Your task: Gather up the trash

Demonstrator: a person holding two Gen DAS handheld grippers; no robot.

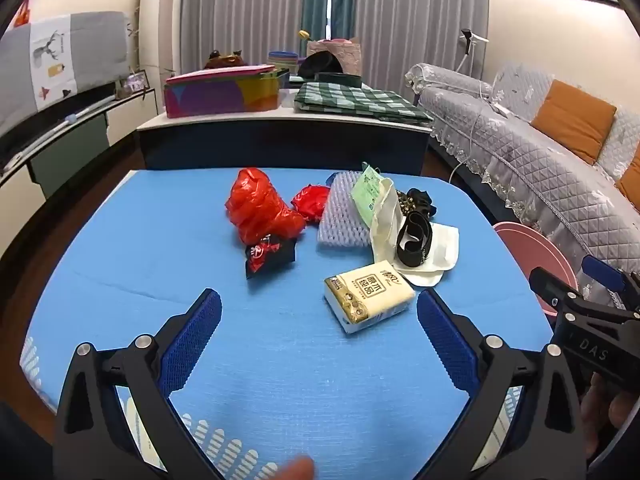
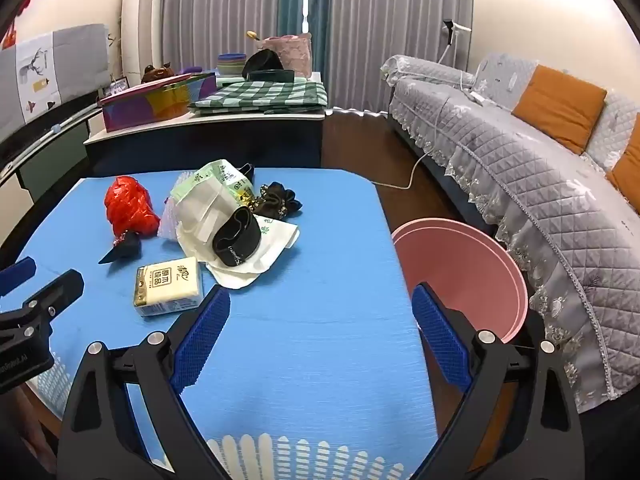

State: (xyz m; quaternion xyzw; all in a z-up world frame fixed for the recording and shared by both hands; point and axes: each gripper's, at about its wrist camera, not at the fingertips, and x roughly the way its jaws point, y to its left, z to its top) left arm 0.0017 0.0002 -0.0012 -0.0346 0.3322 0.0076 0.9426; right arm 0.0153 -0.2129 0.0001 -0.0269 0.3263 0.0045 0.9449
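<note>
trash lies heaped mid-desk on the blue mat (image 1: 160,248): crumpled red plastic bag (image 1: 258,208), yellow tissue pack (image 1: 368,296) nearest. left tool (image 1: 319,312) and right tool (image 2: 321,308) hover short of it, fingers apart, empty. round pink plastic bin (image 2: 460,272) sits right of the desk.

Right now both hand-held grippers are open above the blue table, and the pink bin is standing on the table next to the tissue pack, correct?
Not quite. The pink bin stands on the floor beside the blue table, off its right edge, as the right wrist view shows. The rest holds.
</note>
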